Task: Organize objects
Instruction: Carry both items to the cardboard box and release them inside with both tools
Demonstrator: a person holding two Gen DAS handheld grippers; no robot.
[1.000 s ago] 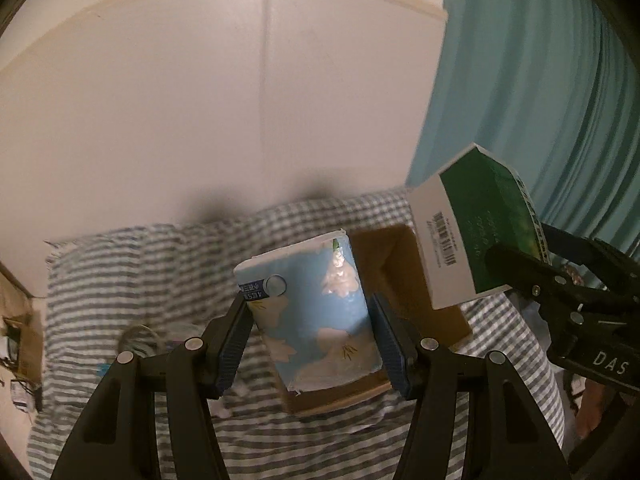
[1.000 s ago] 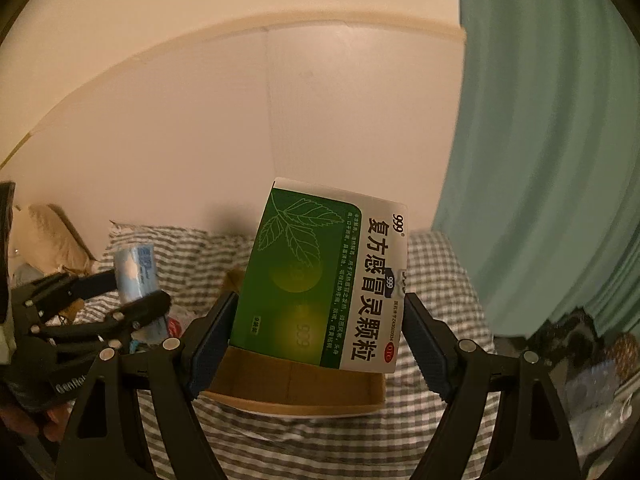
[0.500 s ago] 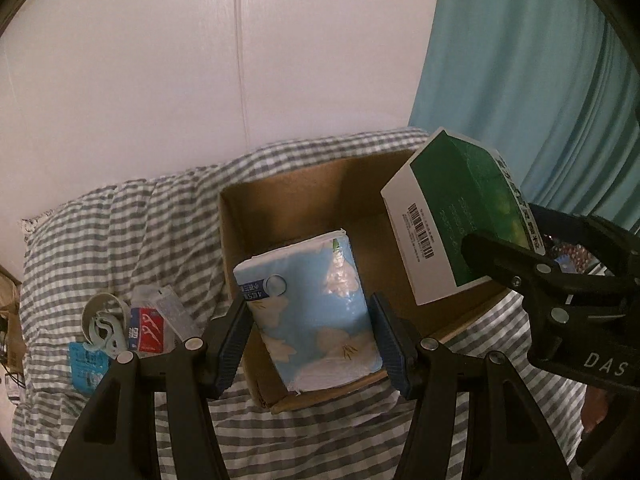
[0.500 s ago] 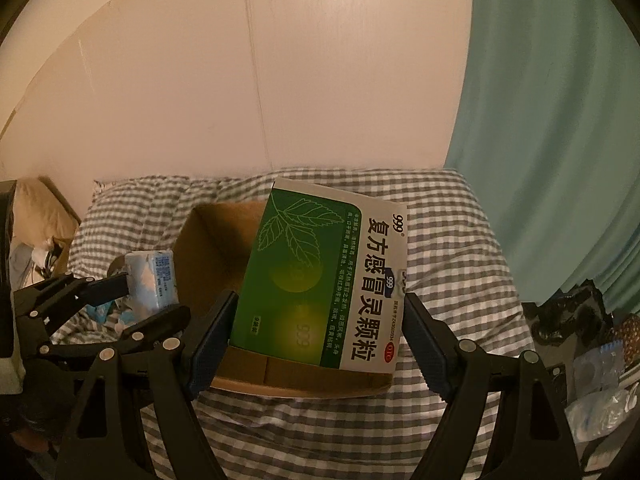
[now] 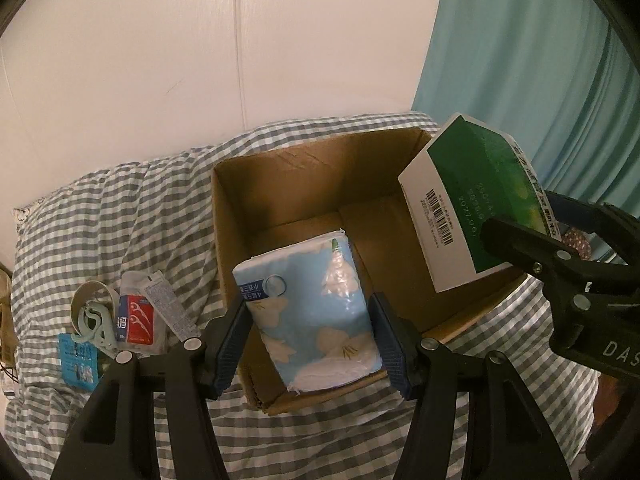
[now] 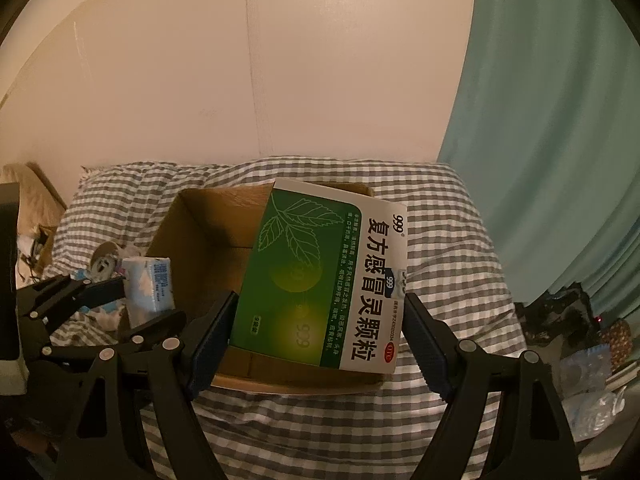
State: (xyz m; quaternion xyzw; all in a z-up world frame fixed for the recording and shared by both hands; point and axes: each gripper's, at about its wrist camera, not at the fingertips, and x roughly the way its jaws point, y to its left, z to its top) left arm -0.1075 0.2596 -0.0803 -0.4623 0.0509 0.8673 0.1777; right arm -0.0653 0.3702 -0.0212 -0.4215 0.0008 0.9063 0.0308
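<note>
Both lowered over carton (image 5: 280,168) | left gripper (image 5: 312,334) clamps tissues (image 5: 308,308) | right gripper (image 6: 320,332) clamps medicine box (image 6: 320,276)

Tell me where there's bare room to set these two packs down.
The cardboard box floor is bare between its back wall and the held tissue pack, left of the green medicine box. Crowded: the checkered bedding left of the box, around the floss packet.

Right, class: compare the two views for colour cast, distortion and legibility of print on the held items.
Left wrist view: cooler light, curtain blue, dark fisheye corners, barcode on the green box readable, tissue pack print small. Right wrist view: warm yellow cast, wall seam bowed, large characters on the green box sharp, soft glare patch on its front.
</note>
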